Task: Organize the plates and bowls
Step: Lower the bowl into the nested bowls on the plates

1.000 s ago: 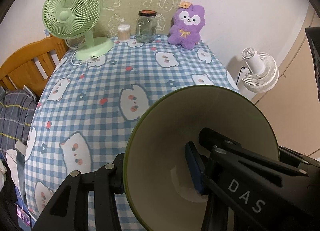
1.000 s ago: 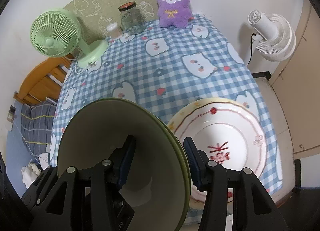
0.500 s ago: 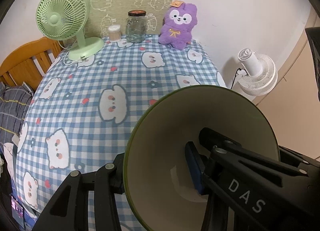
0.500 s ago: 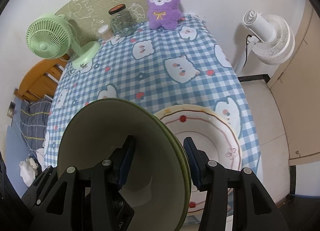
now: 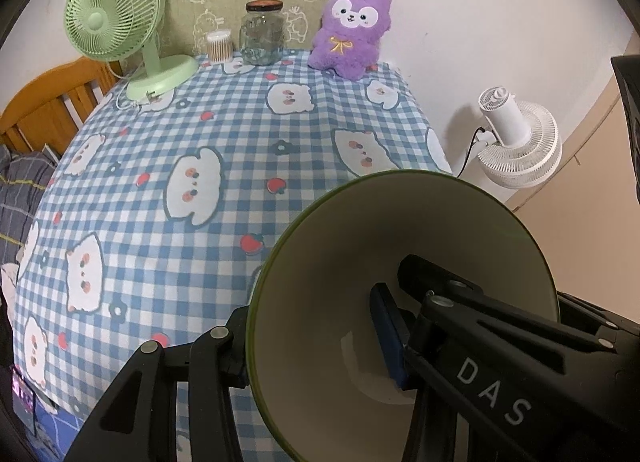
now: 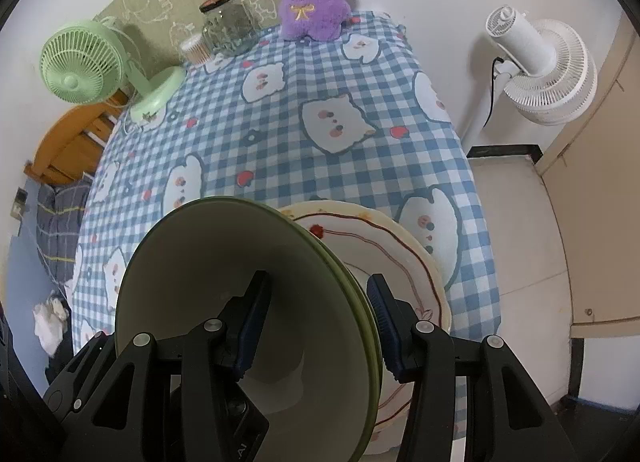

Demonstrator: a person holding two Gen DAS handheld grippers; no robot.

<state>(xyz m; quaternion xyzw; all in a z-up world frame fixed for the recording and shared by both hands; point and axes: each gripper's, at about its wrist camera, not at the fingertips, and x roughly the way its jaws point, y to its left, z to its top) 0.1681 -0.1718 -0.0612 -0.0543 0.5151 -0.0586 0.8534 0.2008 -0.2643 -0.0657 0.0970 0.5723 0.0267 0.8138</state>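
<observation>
Between hand-held gripper [image 5: 320,346] fingers (clamped): bowl [image 5: 340,262]

Green-rimmed cream ceramic bowl [image 5: 340,262]: smooth glazed inside, soft sheen. 
Blue-white checked cloth tablecloth [image 5: 224,166], centre frame: matt woven fabric, printed animal faces. 
Purple plush toy [image 5: 350,34], top: fuzzy pile. 
Clear glass jar [image 5: 262,36] beside it: glossy. 
Pale green plastic desk fan [image 5: 120,22], upper left: smooth. 
Orange-brown wooden bed frame [image 5: 44,110], left edge: varnished. 
Cream ceramic plate with red line pattern [image 6: 404,254], lower right: glossy glaze. 
White plastic fan [image 6: 548,62], upper right: smooth, ribbed grille.
</observation>
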